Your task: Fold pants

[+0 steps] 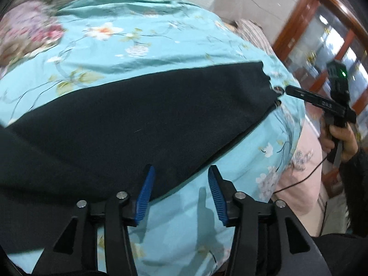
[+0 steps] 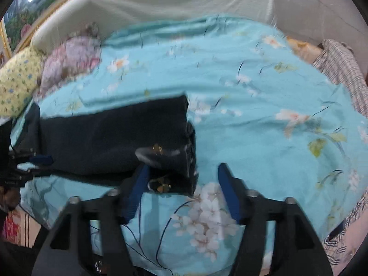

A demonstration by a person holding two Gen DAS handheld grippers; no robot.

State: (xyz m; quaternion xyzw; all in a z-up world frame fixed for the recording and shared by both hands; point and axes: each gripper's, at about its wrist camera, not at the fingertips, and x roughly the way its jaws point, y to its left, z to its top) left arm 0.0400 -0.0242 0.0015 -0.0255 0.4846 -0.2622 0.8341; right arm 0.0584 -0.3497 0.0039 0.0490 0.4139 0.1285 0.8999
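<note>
While the dark pants [image 1: 128, 124] are spread flat on the blue flowered bedcover [image 1: 142, 43], they are used as the landmark for every place told below.

Nearest in the left wrist view, the left gripper [image 1: 181, 181] is seen with its blue pads set apart. The near edge of the pants lies in the gap, but the cloth is not pinched by the pads. One pad is over the dark cloth and the other is over the bedcover just beside the pants.

Nearest in the right wrist view, the right gripper [image 2: 182, 179] is also seen with its blue pads wide apart. The waist end of the pants, with its gold button, lies by the left pad. The other pad is over the flowers beside the pants. Nothing is squeezed there.

Farther along the pants in the left wrist view, the right gripper is seen again just past the waist end, held by a hand [image 1: 342, 138].

Beyond the pants, a pink flowered pillow [image 2: 71, 62] and a yellow pillow [image 2: 18, 80] are seen at the far left. A checked cloth [image 2: 340, 69] is laid past the pants at the far right. Behind them all, a white headboard [image 2: 161, 2] is seen.
</note>
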